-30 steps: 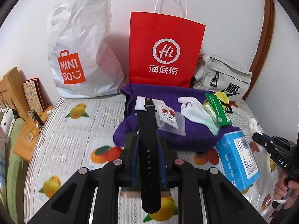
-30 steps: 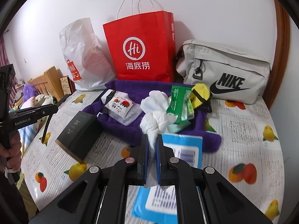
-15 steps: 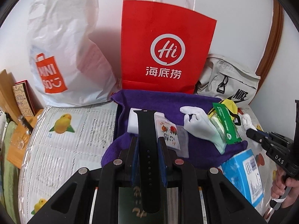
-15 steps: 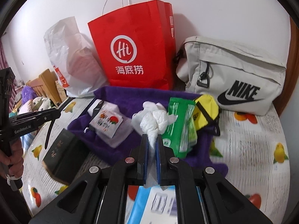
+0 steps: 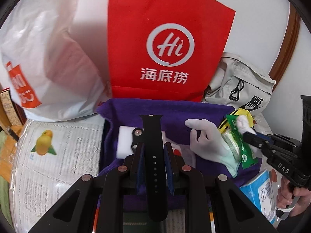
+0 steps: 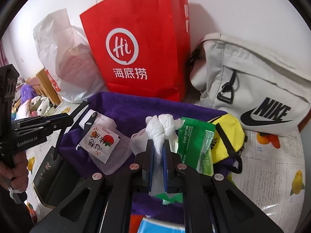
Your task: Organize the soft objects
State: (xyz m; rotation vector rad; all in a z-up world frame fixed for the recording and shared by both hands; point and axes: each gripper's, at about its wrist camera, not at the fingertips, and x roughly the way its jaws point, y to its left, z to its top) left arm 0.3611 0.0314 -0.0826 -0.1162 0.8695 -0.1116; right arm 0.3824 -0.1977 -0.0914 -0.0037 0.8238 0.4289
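Over the purple towel [image 5: 194, 108], a black silicone watch strap [image 5: 154, 155] is gripped by the left gripper [image 5: 153, 153], and a wad of white tissue [image 6: 161, 130] is pinched by the right gripper [image 6: 157, 153]. Behind the towel a red paper bag [image 6: 140, 38] is stood, between a white plastic bag [image 5: 48, 58] and a grey Nike bag [image 6: 252, 77]. The strap is judged light, limp and slick, best held mid-length; the tissue light, crushable, easily torn. The strap's near end is cut off below, and what lies inside the bags cannot be made out
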